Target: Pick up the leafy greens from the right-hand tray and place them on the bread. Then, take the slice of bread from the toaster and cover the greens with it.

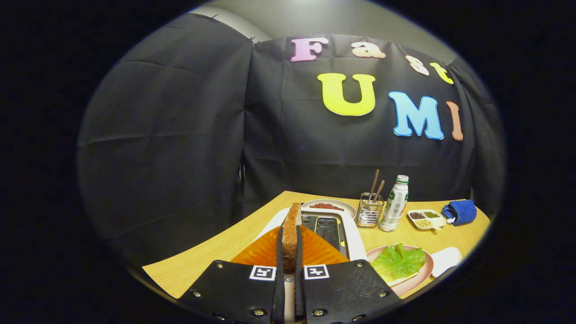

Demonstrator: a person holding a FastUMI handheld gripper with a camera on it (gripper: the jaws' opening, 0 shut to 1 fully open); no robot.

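Gripping one bread slice (291, 234) on edge, gripper (289, 265) jaws clamped.

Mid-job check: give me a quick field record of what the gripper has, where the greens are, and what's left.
gripper: shut on bread slice
bread slice: held upright, edge-on between the fingers, over the orange tray
toaster: just beyond the fingers, slots look empty
leafy greens: lying on bread on the pink plate
remaining: carry the slice to the plate and cover the greens
clutter beyond: bottle, utensil holder, blue cloth
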